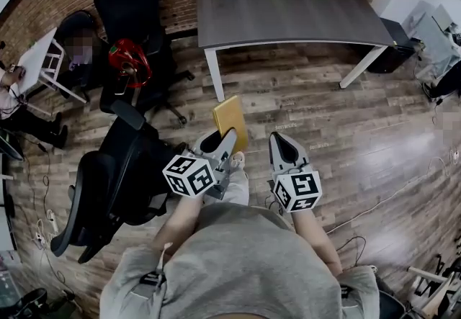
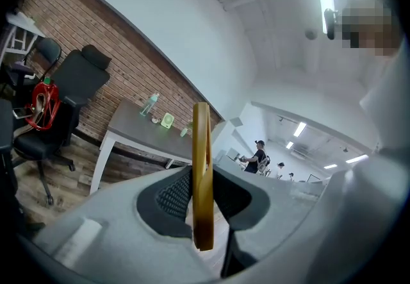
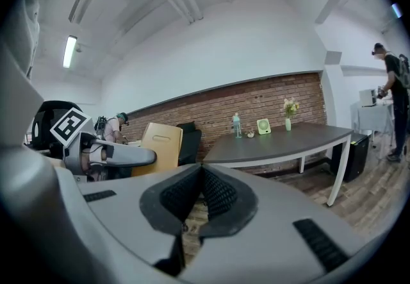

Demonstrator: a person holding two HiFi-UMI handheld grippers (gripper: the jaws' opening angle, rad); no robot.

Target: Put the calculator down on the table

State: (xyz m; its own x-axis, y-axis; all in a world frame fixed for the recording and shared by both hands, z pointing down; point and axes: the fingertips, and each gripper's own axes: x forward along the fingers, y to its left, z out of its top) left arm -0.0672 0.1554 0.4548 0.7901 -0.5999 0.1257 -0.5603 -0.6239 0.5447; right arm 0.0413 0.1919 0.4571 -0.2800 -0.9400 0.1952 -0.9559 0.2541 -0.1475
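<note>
The left tongs [image 1: 218,143] pinch the yellow calculator [image 1: 230,122] by its low edge, so it stands up for carrying. It is in the air, far from the table's [image 1: 288,19] near edge. The right tongs [image 1: 282,145] are closed and empty.

Grey shirt [image 1: 238,260]. Left tongs [image 1: 218,141] and right tongs [image 1: 282,143]: pale grey shells, black ribbed pads [image 3: 218,196], cubes [image 1: 189,175] with black-and-white square markers.
</note>
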